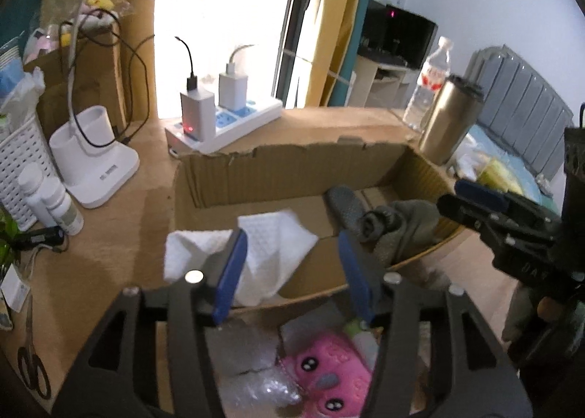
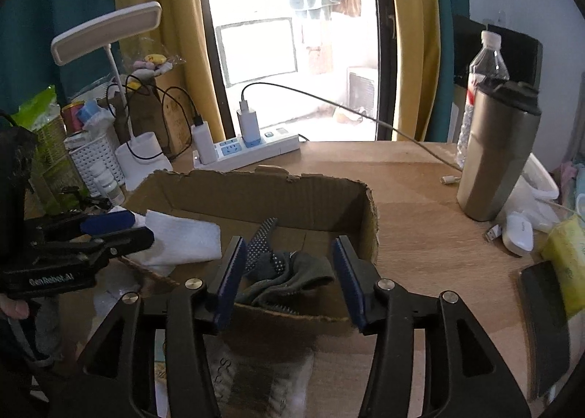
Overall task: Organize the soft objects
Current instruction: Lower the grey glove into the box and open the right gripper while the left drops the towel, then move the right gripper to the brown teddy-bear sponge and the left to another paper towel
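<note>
A: Left claw [image 1: 292, 271] spread, empty, above white cloth [image 1: 263, 253] in cardboard box [image 1: 292, 173]; pink plush [image 1: 329, 377] bottom centre (only this view).
B: Right claw [image 2: 289, 279] spread over grey socks [image 2: 289, 275], lower centre.

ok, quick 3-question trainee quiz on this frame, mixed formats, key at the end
1. True or false: the white cloth lies wholly inside the cardboard box.
2. Multiple choice: what is the left gripper holding? A) the white cloth B) the grey socks C) nothing
3. Fill in: the pink plush toy lies ____ the box.

Key
1. False. It drapes over the box's left front edge.
2. C. The jaws are open, like those of the right gripper.
3. Outside, below the near wall in the left wrist view.
</note>
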Demonstrator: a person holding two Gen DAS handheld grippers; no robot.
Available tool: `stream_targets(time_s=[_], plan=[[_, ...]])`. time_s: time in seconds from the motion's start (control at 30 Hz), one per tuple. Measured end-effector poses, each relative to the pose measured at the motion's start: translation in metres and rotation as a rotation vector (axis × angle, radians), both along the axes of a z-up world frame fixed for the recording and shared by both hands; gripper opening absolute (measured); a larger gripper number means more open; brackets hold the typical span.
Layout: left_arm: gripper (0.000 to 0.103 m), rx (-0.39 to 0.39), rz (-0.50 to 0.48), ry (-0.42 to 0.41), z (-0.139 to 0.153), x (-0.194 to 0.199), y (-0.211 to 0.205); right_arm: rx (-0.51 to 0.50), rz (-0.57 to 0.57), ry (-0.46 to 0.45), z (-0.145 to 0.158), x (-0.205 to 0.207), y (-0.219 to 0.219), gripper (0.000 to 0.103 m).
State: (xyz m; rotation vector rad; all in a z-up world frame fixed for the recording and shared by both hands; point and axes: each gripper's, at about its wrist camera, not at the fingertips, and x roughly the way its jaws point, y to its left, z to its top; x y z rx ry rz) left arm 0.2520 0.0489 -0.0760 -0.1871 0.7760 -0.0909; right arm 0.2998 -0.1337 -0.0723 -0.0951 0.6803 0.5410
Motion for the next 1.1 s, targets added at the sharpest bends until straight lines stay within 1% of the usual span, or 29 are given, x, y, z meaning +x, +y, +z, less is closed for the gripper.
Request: stream_targets(time_s=[0.23,0.3,0.33,0.37,0.63,0.8,1.1], plan=[[0.056,-0.002,0.007,-0.066,0.018,-0.025,-0.001,0.001,-0.015,-0.036,0.013,-0.019,-0.004,0.063],[0.061,-0.005,0.003,-0.076,0.021,-0.032,-0.002,0.003,-0.018,-0.045,0.017,-0.024,-0.005,0.064],[0.066,-0.005,0.003,-0.079,0.021,-0.035,-0.002,0.004,-0.018,-0.049,0.018,-0.026,-0.004,0.064],[0.067,-0.007,0.006,-0.086,0.023,-0.039,-0.003,0.005,-0.018,-0.053,0.02,-0.029,-0.004,0.065],[0.069,-0.015,0.002,-0.106,0.027,-0.065,-0.009,0.004,-0.022,-0.077,0.029,-0.049,-0.007,0.072],[0.07,-0.018,-0.001,-0.114,0.028,-0.078,-0.012,-0.005,-0.025,-0.08,0.031,-0.061,-0.009,0.079],[0.072,-0.028,0.012,-0.123,0.027,-0.1,-0.009,-0.022,-0.023,-0.076,0.028,-0.081,-0.012,0.082]])
